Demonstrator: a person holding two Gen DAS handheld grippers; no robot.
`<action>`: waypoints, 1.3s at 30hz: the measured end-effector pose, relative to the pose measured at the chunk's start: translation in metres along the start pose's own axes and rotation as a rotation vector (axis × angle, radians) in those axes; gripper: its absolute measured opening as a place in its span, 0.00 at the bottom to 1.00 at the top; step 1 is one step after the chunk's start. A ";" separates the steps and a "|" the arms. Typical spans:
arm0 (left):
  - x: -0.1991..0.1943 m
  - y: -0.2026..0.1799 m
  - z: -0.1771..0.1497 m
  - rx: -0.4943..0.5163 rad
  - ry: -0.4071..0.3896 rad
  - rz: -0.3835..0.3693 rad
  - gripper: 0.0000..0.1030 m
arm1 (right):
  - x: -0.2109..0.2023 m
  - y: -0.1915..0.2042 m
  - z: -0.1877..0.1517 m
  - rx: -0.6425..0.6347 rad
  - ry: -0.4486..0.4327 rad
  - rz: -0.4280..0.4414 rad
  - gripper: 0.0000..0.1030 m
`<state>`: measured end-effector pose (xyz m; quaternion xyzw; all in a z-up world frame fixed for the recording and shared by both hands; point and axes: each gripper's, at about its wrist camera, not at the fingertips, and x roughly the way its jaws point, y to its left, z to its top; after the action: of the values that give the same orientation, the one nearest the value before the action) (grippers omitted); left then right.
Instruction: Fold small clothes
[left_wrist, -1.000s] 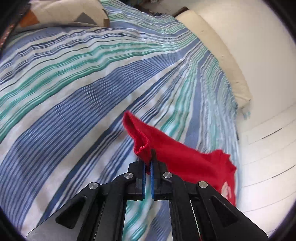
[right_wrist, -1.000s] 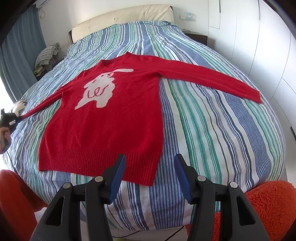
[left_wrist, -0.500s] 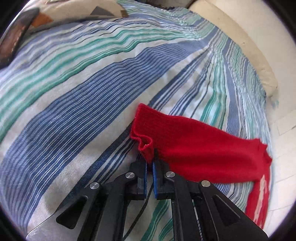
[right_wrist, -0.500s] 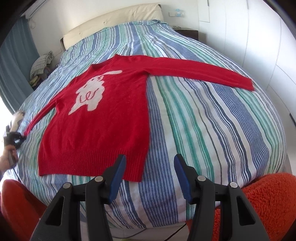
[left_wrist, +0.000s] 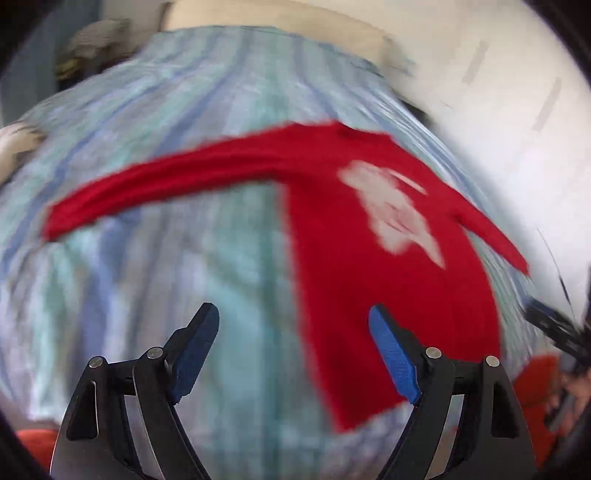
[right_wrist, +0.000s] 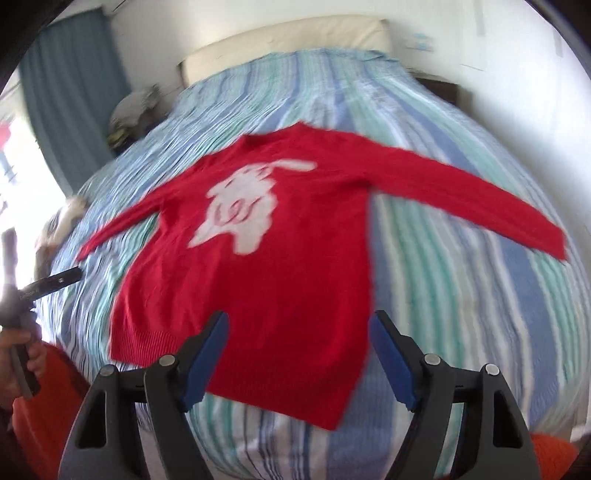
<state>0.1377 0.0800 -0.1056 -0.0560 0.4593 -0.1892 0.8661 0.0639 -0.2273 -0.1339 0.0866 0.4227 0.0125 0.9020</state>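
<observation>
A red sweater (right_wrist: 266, 280) with a white animal print (right_wrist: 243, 210) lies flat, front up, on the striped bed, both sleeves spread out. It also shows blurred in the left wrist view (left_wrist: 369, 258). My right gripper (right_wrist: 295, 354) is open and empty, hovering above the sweater's hem. My left gripper (left_wrist: 293, 354) is open and empty, above the bed to the left of the sweater's body. It shows again at the left edge of the right wrist view (right_wrist: 51, 284), near the left sleeve's cuff (right_wrist: 86, 251).
The bed (right_wrist: 480, 295) has a blue, green and white striped cover and a cream headboard (right_wrist: 288, 40). A blue curtain (right_wrist: 74, 103) hangs at the left. A pile of things (right_wrist: 133, 110) lies by the bed's far left. Orange fuzzy fabric (right_wrist: 40, 424) is at the near edge.
My left gripper has let go of the sleeve cuff, opened wide and swung back to face the whole sweater. My right gripper has moved in over the hem, still open.
</observation>
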 end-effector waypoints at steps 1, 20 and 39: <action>0.012 -0.021 -0.007 0.044 0.021 -0.018 0.83 | 0.013 0.006 -0.003 -0.023 0.030 0.010 0.72; -0.030 -0.042 -0.020 0.036 -0.132 -0.018 0.90 | -0.027 -0.079 -0.016 0.327 -0.116 0.130 0.72; 0.000 0.027 -0.037 -0.122 -0.115 0.145 0.90 | 0.026 -0.393 0.007 1.082 -0.174 0.067 0.64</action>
<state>0.1149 0.1080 -0.1343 -0.0859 0.4222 -0.0941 0.8975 0.0662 -0.6128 -0.2147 0.5524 0.2895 -0.1851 0.7595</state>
